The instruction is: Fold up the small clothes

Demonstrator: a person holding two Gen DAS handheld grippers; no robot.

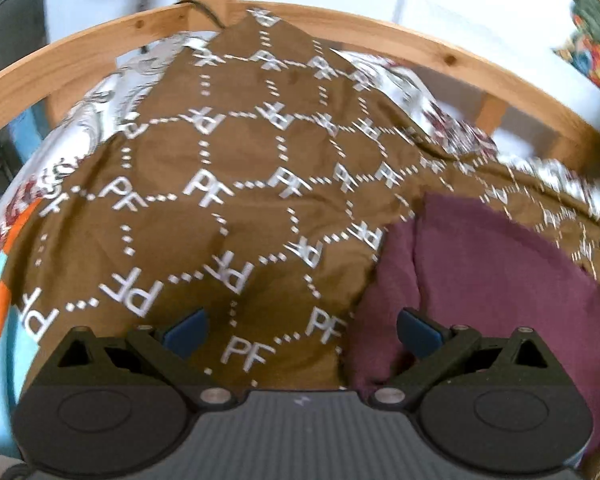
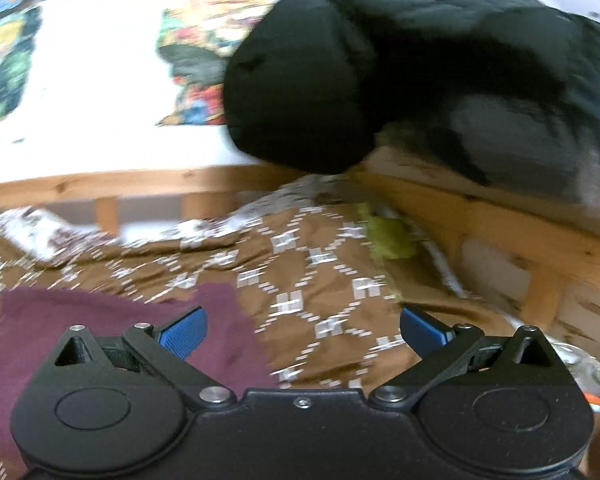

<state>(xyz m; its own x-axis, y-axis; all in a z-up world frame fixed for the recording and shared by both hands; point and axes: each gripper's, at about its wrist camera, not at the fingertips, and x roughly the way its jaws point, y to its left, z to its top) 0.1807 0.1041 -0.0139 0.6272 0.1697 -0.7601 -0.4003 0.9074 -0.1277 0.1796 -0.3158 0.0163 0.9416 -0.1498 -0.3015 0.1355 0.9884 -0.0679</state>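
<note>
A maroon garment (image 1: 492, 280) lies on a brown bedspread (image 1: 236, 152) printed with white "PF" letters. In the left wrist view it fills the lower right, and my left gripper (image 1: 302, 330) hangs open above its left edge with nothing between the blue pads (image 1: 186, 330). In the right wrist view the same maroon garment (image 2: 100, 316) lies at the lower left. My right gripper (image 2: 302, 332) stands wide open, its left pad (image 2: 184, 334) over the garment's right edge and its right pad over bare bedspread (image 2: 320, 288). Both views are blurred by motion.
A wooden bed rail (image 1: 100, 48) curves behind the bedspread. A black padded jacket (image 2: 400, 60) is heaped on the rail (image 2: 480, 216) at the upper right. A yellow-green cloth (image 2: 388, 236) lies by the rail. A floral sheet (image 1: 100, 96) shows under the bedspread.
</note>
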